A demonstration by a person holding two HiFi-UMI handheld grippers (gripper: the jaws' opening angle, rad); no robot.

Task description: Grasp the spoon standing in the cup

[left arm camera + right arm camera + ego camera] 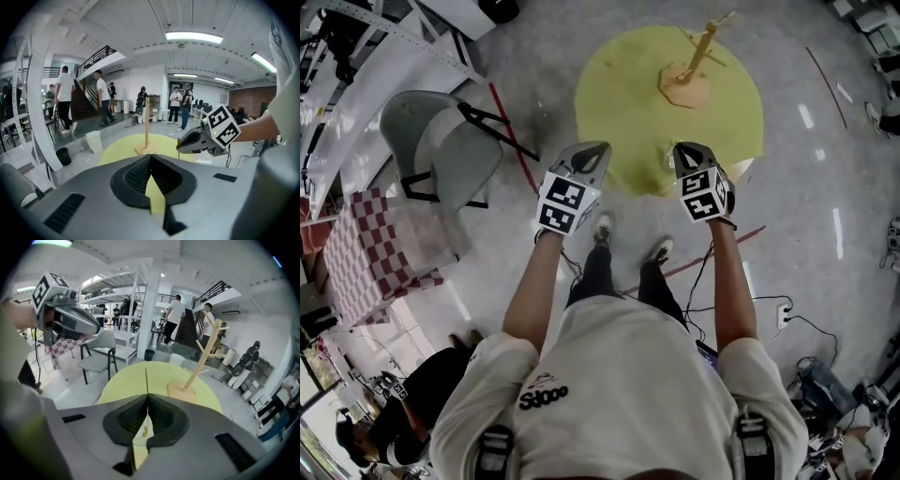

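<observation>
Spoon [146, 379] sits in my right gripper [147, 397]. Its 2 jaws are pinched together on the thin, wire-like handle, which runs along their seam and pokes out past the tips. A small dull-gold lump low in the gap is likely the bowl. From the left gripper's side the handle reads near vertical, so I judge any lift should go straight up. I cannot make out the cup. My left gripper [150, 157] is closed on nothing, alongside, at the edge of the matte yellow-green round table [619, 94] bearing a pale wooden rack [686, 89].
</observation>
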